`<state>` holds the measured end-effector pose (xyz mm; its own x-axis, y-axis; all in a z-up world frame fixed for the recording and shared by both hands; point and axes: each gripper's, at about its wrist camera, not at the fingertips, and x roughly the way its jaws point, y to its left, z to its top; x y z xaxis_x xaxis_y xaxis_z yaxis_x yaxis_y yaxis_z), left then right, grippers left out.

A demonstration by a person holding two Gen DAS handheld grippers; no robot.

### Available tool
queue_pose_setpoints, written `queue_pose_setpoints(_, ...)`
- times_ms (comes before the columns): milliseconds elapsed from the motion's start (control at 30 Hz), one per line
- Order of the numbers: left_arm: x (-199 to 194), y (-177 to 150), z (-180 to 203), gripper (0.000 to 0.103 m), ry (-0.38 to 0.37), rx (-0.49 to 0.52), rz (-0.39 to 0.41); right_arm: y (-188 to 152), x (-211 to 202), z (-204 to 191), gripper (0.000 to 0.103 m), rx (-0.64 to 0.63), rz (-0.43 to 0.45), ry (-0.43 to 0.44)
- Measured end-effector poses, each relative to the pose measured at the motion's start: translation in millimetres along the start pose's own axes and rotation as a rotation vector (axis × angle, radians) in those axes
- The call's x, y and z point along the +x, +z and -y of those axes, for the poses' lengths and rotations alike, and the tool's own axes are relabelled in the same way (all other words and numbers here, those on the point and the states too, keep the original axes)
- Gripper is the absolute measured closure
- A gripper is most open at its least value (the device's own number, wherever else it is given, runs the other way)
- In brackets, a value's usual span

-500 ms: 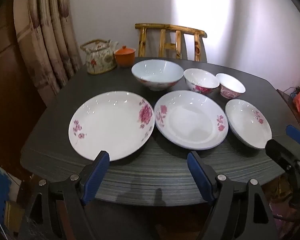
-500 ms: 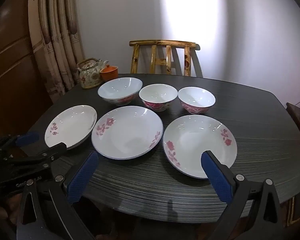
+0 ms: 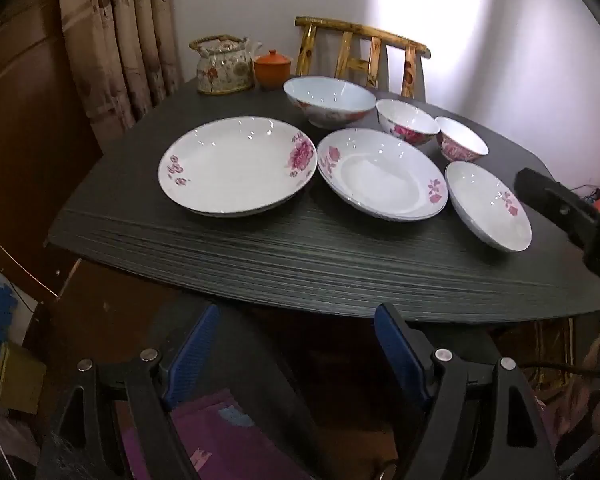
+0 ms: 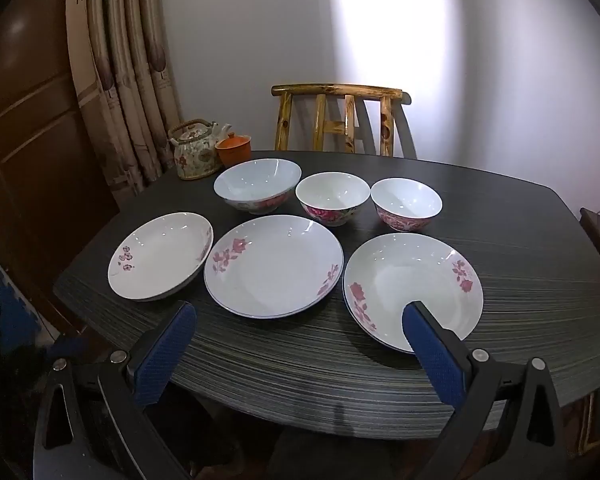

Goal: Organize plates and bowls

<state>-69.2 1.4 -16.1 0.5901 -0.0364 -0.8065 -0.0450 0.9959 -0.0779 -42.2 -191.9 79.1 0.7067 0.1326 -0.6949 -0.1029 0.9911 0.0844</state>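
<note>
Three white plates with pink flowers lie in a row on the dark table (image 4: 520, 320): left plate (image 4: 160, 256) (image 3: 236, 166), middle plate (image 4: 274, 266) (image 3: 380, 174), right plate (image 4: 414, 286) (image 3: 486, 204). Behind them stand a large pale bowl (image 4: 258, 184) (image 3: 328, 98) and two smaller pink-flowered bowls (image 4: 332, 196) (image 4: 406, 202). My left gripper (image 3: 296, 346) is open and empty, below and in front of the table's edge. My right gripper (image 4: 300, 344) is open and empty, over the front edge, its right finger before the right plate.
A flowered teapot (image 4: 194, 154) and an orange lidded cup (image 4: 234, 148) stand at the table's back left. A wooden chair (image 4: 340, 120) stands behind the table. Curtains and a brown door are at the left. The right gripper's body (image 3: 572, 220) shows at the left wrist view's right edge.
My left gripper has drawn back and dropped below the table's front edge, turning left. My right gripper has moved slightly forward and up.
</note>
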Motion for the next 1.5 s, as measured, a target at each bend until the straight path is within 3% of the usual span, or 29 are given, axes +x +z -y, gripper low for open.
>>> queue_pose_setpoints(267,-25.9,-6.5,-17.7,0.021,-0.176,-0.107,0.085,-1.4,-11.4,-6.0,0.000,-0.026,0.018,0.016)
queue_pose_setpoints(333,-34.0,-4.5,-19.5,0.021,-0.190,-0.114,0.121,-3.0,-13.4,-9.8,0.000,-0.034,0.021,0.030)
queue_pose_setpoints(433,-36.0,8.5,-14.5,0.021,-0.059,-0.050,0.140,-5.5,-14.8,-14.9,0.000,-0.048,0.028,0.044)
queue_pose_setpoints(533,-13.5,25.5,-19.1,0.021,0.028,-0.031,0.056,-7.9,-13.5,-17.1,0.000,-0.052,0.023,0.060)
queue_pose_setpoints(633,12.0,41.9,-32.9,0.021,0.079,-0.056,-0.011,-5.5,-7.8,-15.5,0.000,-0.048,0.013,0.080)
queue_pose_setpoints(767,39.6,64.6,-54.0,0.021,0.136,-0.075,-0.044,7.8,4.5,-10.8,0.000,-0.041,-0.002,0.102)
queue_pose_setpoints(900,53.7,79.0,-69.3,0.021,0.186,-0.076,-0.041,32.2,23.7,-11.6,0.000,-0.026,-0.025,0.178)
queue_pose_setpoints(1100,64.2,91.7,-105.4,0.021,0.200,-0.135,-0.045,64.2,56.7,-32.4,0.000,-0.054,-0.049,0.269)
queue_pose_setpoints(1300,77.6,97.6,-128.0,0.021,0.180,-0.194,-0.098,85.3,99.7,-52.6,0.001,-0.093,-0.111,0.324)
queue_pose_setpoints(1367,79.8,98.5,-131.4,0.021,0.177,-0.202,-0.105,90.4,115.9,-57.7,0.004,-0.108,-0.144,0.337)
queue_pose_setpoints(1433,83.2,98.7,-133.0,0.021,0.165,-0.202,-0.117,94.5,130.7,-61.2,0.017,-0.117,-0.183,0.347)
queue_pose_setpoints(1500,87.0,99.0,-131.3,0.021,0.154,-0.196,-0.133,96.9,144.4,-67.5,0.017,-0.139,-0.214,0.347)
